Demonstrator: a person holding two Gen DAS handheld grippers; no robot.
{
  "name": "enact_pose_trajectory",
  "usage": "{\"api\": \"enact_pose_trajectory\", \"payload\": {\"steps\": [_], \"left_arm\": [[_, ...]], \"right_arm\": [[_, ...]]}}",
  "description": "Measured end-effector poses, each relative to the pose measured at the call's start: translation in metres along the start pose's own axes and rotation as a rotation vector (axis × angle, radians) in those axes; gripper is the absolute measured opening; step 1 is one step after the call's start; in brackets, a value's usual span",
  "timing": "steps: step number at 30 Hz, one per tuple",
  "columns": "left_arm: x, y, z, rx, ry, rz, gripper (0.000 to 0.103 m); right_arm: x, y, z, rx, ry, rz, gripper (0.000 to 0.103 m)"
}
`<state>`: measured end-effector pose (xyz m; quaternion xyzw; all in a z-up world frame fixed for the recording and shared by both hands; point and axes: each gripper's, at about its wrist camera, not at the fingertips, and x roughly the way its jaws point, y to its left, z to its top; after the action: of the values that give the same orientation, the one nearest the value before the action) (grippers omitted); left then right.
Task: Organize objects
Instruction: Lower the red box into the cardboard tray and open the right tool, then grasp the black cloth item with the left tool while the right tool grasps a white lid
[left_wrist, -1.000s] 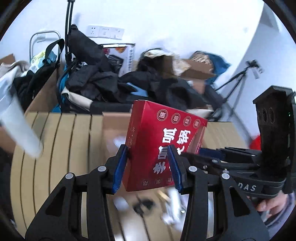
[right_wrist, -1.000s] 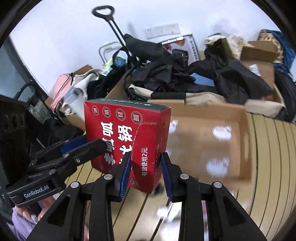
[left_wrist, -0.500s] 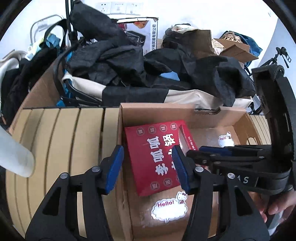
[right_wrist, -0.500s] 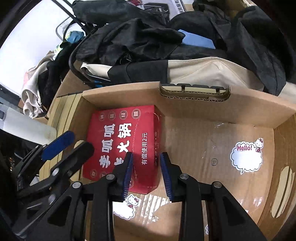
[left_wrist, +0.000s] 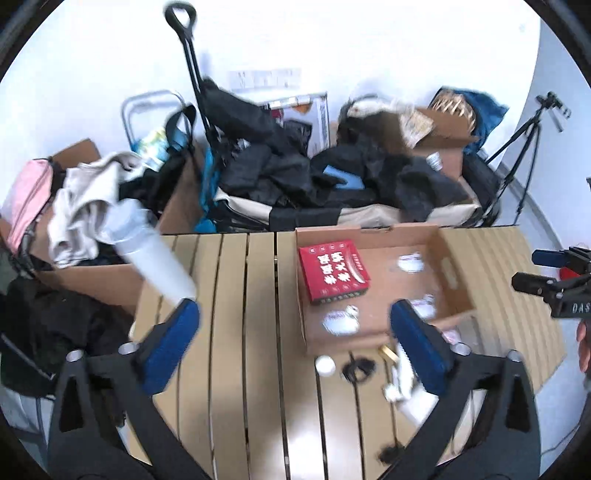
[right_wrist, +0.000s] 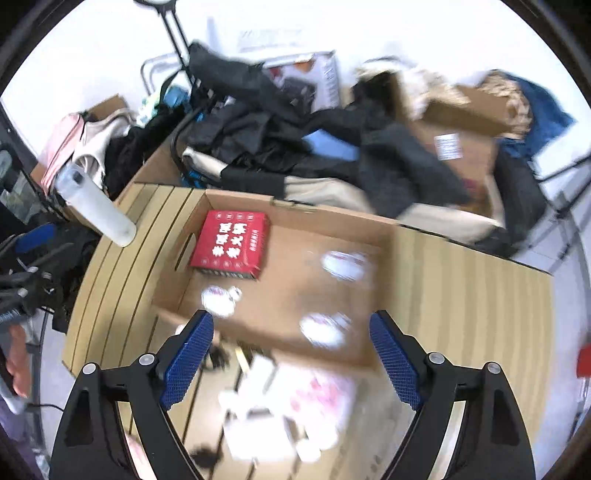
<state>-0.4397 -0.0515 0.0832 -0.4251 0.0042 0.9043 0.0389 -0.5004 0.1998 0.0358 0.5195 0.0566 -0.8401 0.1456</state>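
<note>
A red box with white Chinese lettering (left_wrist: 333, 269) lies flat in the far left corner of an open cardboard box (left_wrist: 456, 273) on the slatted wooden table; it also shows in the right wrist view (right_wrist: 229, 248), inside the cardboard box (right_wrist: 295, 218). My left gripper (left_wrist: 295, 349) is open wide and empty, held above the table's near side. My right gripper (right_wrist: 291, 354) is open wide and empty, above the box's near wall. The right gripper also shows at the right edge of the left wrist view (left_wrist: 554, 280).
A white bottle (left_wrist: 151, 254) stands at the table's left edge. Small items lie in front of the box: a white cap (left_wrist: 325, 365), a black cord (left_wrist: 356, 366) and white packets (right_wrist: 280, 406). Clothes, bags and cartons pile up behind the table (left_wrist: 236, 295).
Both grippers let go of the red box inside the cardboard box, opened wide and pulled back and up. The red box stays flat in the box's corner.
</note>
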Motion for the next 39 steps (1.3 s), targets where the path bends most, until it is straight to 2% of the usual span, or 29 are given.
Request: {"api": "enact_pose_trajectory", "payload": {"steps": [3, 6, 8, 10, 12, 15, 18, 20, 23, 26, 28, 31, 35, 38, 39], "left_arm": [[-0.057, -0.009, -0.018, 0.019, -0.035, -0.018, 0.103], [-0.094, -0.029, -0.038, 0.091, -0.041, 0.013, 0.103], [-0.120, -0.038, -0.055, 0.112, -0.079, 0.013, 0.103], [-0.144, -0.044, -0.080, 0.110, -0.116, 0.006, 0.103], [-0.166, -0.048, -0.113, 0.097, -0.137, 0.030, 0.103], [-0.184, -0.051, -0.174, 0.081, -0.124, 0.037, 0.103], [-0.197, -0.050, -0.242, 0.064, -0.159, -0.065, 0.103], [-0.205, -0.050, -0.292, 0.084, -0.239, -0.105, 0.103], [-0.210, -0.054, -0.343, 0.056, -0.313, -0.052, 0.103], [-0.209, -0.058, -0.373, 0.079, -0.327, -0.089, 0.103], [-0.205, -0.064, -0.374, 0.107, -0.307, -0.087, 0.103], [-0.205, -0.071, -0.376, 0.114, -0.308, -0.089, 0.103], [-0.193, -0.073, -0.382, 0.106, -0.273, -0.137, 0.103], [-0.176, -0.078, -0.380, 0.133, -0.293, -0.159, 0.103], [-0.167, -0.080, -0.376, 0.158, -0.319, -0.181, 0.103]], "right_arm": [[-0.050, -0.010, -0.027, 0.016, -0.021, -0.021, 0.089], [-0.087, -0.009, -0.053, 0.031, -0.046, -0.051, 0.089], [-0.112, -0.002, -0.074, 0.037, -0.081, -0.038, 0.089], [-0.130, 0.007, -0.096, 0.035, -0.118, -0.011, 0.089], [-0.152, 0.020, -0.128, 0.016, -0.180, -0.003, 0.089], [-0.180, 0.048, -0.196, -0.036, -0.303, 0.011, 0.089], [-0.187, 0.066, -0.263, -0.028, -0.358, 0.064, 0.089], [-0.178, 0.079, -0.310, -0.041, -0.370, 0.108, 0.089], [-0.161, 0.093, -0.359, -0.002, -0.372, 0.052, 0.089], [-0.138, 0.101, -0.414, 0.061, -0.395, 0.089, 0.089], [-0.122, 0.103, -0.431, 0.075, -0.355, 0.103, 0.089], [-0.104, 0.103, -0.429, 0.052, -0.275, 0.065, 0.089], [-0.106, 0.099, -0.428, 0.054, -0.313, 0.118, 0.089], [-0.097, 0.100, -0.425, 0.024, -0.292, -0.032, 0.089], [-0.094, 0.100, -0.425, 0.016, -0.286, -0.038, 0.089]]}}
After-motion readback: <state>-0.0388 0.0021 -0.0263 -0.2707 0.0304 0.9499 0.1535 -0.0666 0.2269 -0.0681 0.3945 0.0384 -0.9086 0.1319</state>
